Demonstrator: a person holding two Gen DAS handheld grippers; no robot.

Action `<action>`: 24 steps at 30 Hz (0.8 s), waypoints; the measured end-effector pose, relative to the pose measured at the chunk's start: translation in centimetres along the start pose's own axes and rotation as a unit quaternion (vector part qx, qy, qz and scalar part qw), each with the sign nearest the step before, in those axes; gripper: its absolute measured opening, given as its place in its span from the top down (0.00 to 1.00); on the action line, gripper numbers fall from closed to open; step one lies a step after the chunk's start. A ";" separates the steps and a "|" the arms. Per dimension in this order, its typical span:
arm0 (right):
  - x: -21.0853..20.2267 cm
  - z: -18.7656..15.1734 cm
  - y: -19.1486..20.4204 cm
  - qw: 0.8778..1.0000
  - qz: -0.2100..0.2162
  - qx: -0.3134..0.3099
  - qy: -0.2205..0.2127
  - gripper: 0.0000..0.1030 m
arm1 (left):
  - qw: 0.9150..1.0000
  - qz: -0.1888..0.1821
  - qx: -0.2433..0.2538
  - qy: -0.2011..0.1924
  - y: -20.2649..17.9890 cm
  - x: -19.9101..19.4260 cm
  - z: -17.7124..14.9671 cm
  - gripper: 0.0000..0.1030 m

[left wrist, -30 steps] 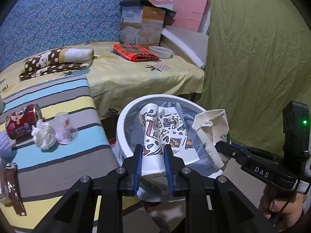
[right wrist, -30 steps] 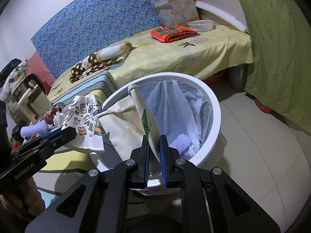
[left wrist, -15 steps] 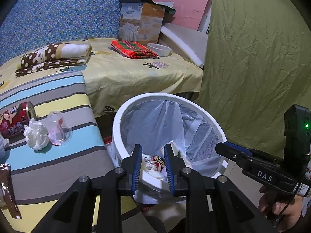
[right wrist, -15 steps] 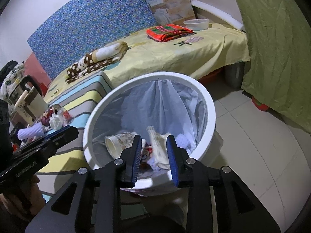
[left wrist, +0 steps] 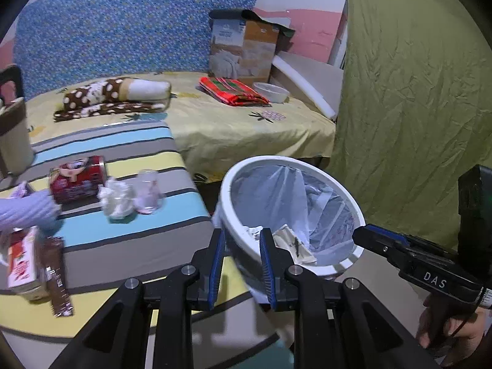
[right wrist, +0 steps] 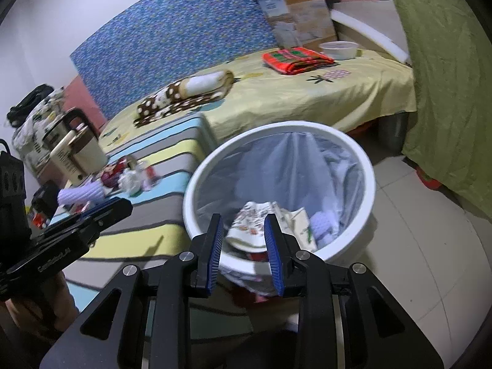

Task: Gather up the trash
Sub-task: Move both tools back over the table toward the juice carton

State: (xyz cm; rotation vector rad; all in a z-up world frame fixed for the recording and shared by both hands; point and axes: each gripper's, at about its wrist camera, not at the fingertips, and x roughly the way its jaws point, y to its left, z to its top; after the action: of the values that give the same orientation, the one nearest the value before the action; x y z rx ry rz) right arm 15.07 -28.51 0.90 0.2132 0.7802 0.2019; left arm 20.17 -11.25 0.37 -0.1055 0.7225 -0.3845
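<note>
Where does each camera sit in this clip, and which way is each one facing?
Left wrist: on the left gripper, jaws open, looking over the white bin toward the striped table; right gripper and hand show at right.
Right wrist: on the right gripper, jaws open, looking down into the bin; left gripper shows at left.
Shared: bin, red can, yellow bed.

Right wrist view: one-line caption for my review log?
Open right tool above white bin holding patterned paper cup.

white round bin (right wrist: 353, 247) with clear liner, patterned paper cup (right wrist: 250, 218) and crumpled wrapper (right wrist: 296, 220) inside
</note>
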 end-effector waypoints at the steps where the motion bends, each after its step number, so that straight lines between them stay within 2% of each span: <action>1: -0.2 -0.1 0.4 1.000 0.004 -0.004 0.000 0.71 | 1.000 0.002 -0.002 -0.003 0.2 -0.6 -0.2 0.78; 14: -1.4 -1.3 5.1 0.997 0.043 -0.057 -0.004 0.70 | 0.998 0.056 -0.027 -0.030 3.4 -6.8 -3.2 0.78; 19: -1.4 -1.7 6.8 0.995 0.062 -0.074 -0.004 0.60 | 0.995 0.078 -0.041 -0.040 4.8 -9.0 -4.3 0.78; 24: -1.3 -2.2 8.4 0.993 0.076 -0.085 0.000 0.59 | 0.992 0.107 -0.057 -0.039 6.1 -10.4 -5.5 0.78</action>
State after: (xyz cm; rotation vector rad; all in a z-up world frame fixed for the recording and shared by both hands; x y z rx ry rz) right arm 11.76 -20.56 2.41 0.1105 0.7424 0.4101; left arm 11.29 -1.46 1.42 -0.1481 0.6704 -0.1340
